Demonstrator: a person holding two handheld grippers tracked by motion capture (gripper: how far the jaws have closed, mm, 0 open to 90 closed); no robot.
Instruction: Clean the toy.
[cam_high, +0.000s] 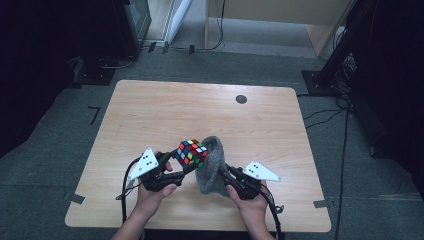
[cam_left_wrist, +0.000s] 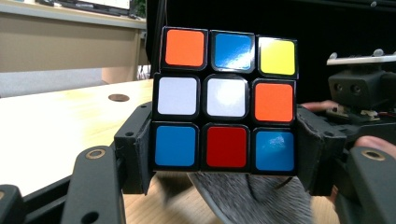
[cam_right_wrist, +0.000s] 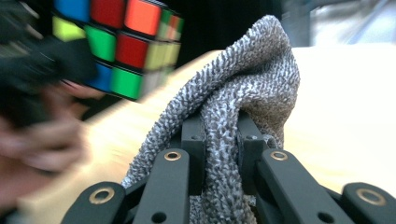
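At the near edge of the table (cam_high: 150, 105), two hands come in from 6 o'clock, each holding one gripper. The left gripper (cam_high: 186, 161) has its jaws clamped on the two sides of one scrambled puzzle cube (cam_high: 191, 152), lifted above the wood. The right gripper (cam_high: 218, 168) has its jaws pinched together on the rim of one grey knitted pouch (cam_high: 210, 165), which stands open just at 3 o'clock of the cube, touching or nearly touching it; what lies inside the pouch cannot be told. The left gripper view gives the cube's near face (cam_left_wrist: 226, 99) sharply: orange, blue, yellow across the top, white, white, orange in the middle, blue, red, blue below, with grey knit (cam_left_wrist: 252, 198) hanging beneath it. The right gripper view shows the knit fabric (cam_right_wrist: 243, 93) bunched between the black jaws, and the cube (cam_right_wrist: 121, 42) blurred at 10 o'clock. Farther off, toward 12 o'clock, one small dark round disc (cam_high: 241, 99) sits in the tabletop.
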